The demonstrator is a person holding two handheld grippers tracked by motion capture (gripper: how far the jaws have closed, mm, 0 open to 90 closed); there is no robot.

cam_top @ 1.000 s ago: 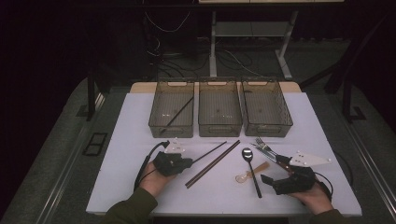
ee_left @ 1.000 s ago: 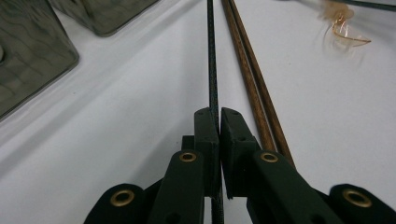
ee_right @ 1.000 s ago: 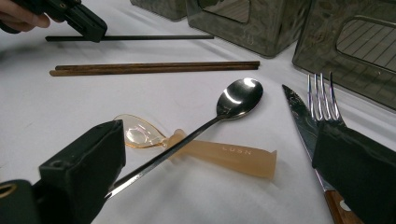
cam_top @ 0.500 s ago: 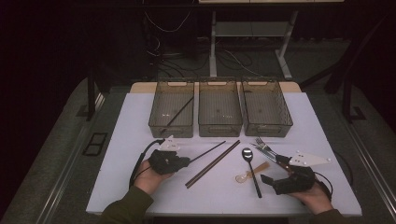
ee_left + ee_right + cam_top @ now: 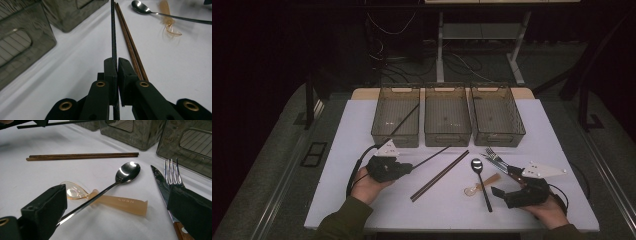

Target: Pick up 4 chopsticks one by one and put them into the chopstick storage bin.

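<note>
High view first: at the left, the left gripper [image 5: 408,166] has risen a little since a second ago, its jaws clamped on a thin black chopstick [image 5: 432,157], now off the white table [image 5: 362,130]; next probably the left smoked-plastic bin [image 5: 395,122]. The brown wooden chopstick pair [image 5: 439,175] lies untouched. At the right, the right gripper [image 5: 504,186] rests, jaws apart, around the steel spoon [image 5: 479,175].
</note>
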